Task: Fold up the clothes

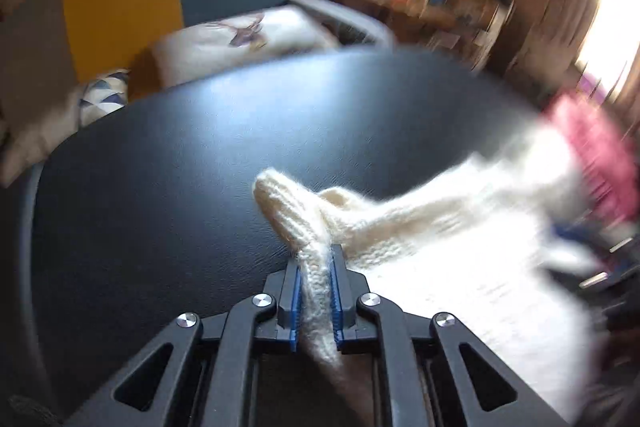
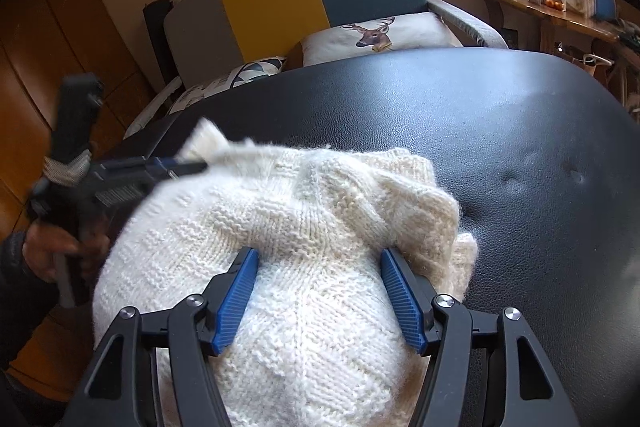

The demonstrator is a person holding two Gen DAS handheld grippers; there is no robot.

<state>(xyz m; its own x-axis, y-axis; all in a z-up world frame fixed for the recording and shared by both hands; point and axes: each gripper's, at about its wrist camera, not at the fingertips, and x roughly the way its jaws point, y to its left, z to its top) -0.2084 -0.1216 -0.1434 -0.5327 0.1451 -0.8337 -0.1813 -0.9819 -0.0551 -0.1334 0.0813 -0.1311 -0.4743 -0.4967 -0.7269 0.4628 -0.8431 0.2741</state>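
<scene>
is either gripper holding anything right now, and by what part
The left gripper pinches a bunched edge of the cream knit sweater. The right gripper is open above it, holding nothing.

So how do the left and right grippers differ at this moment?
The left gripper is shut on a bunched strip of the cream knit sweater; the right gripper stands wide open over it, gripping nothing. The left wrist view is motion-blurred, the right sharp. Both have black frames, blue ribbed pads and sit above the black table.

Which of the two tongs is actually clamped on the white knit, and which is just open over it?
The left tongs are shut on a bunched strip of the white knit sweater. The right tongs stand wide open over the garment's body, blue pads apart.
</scene>
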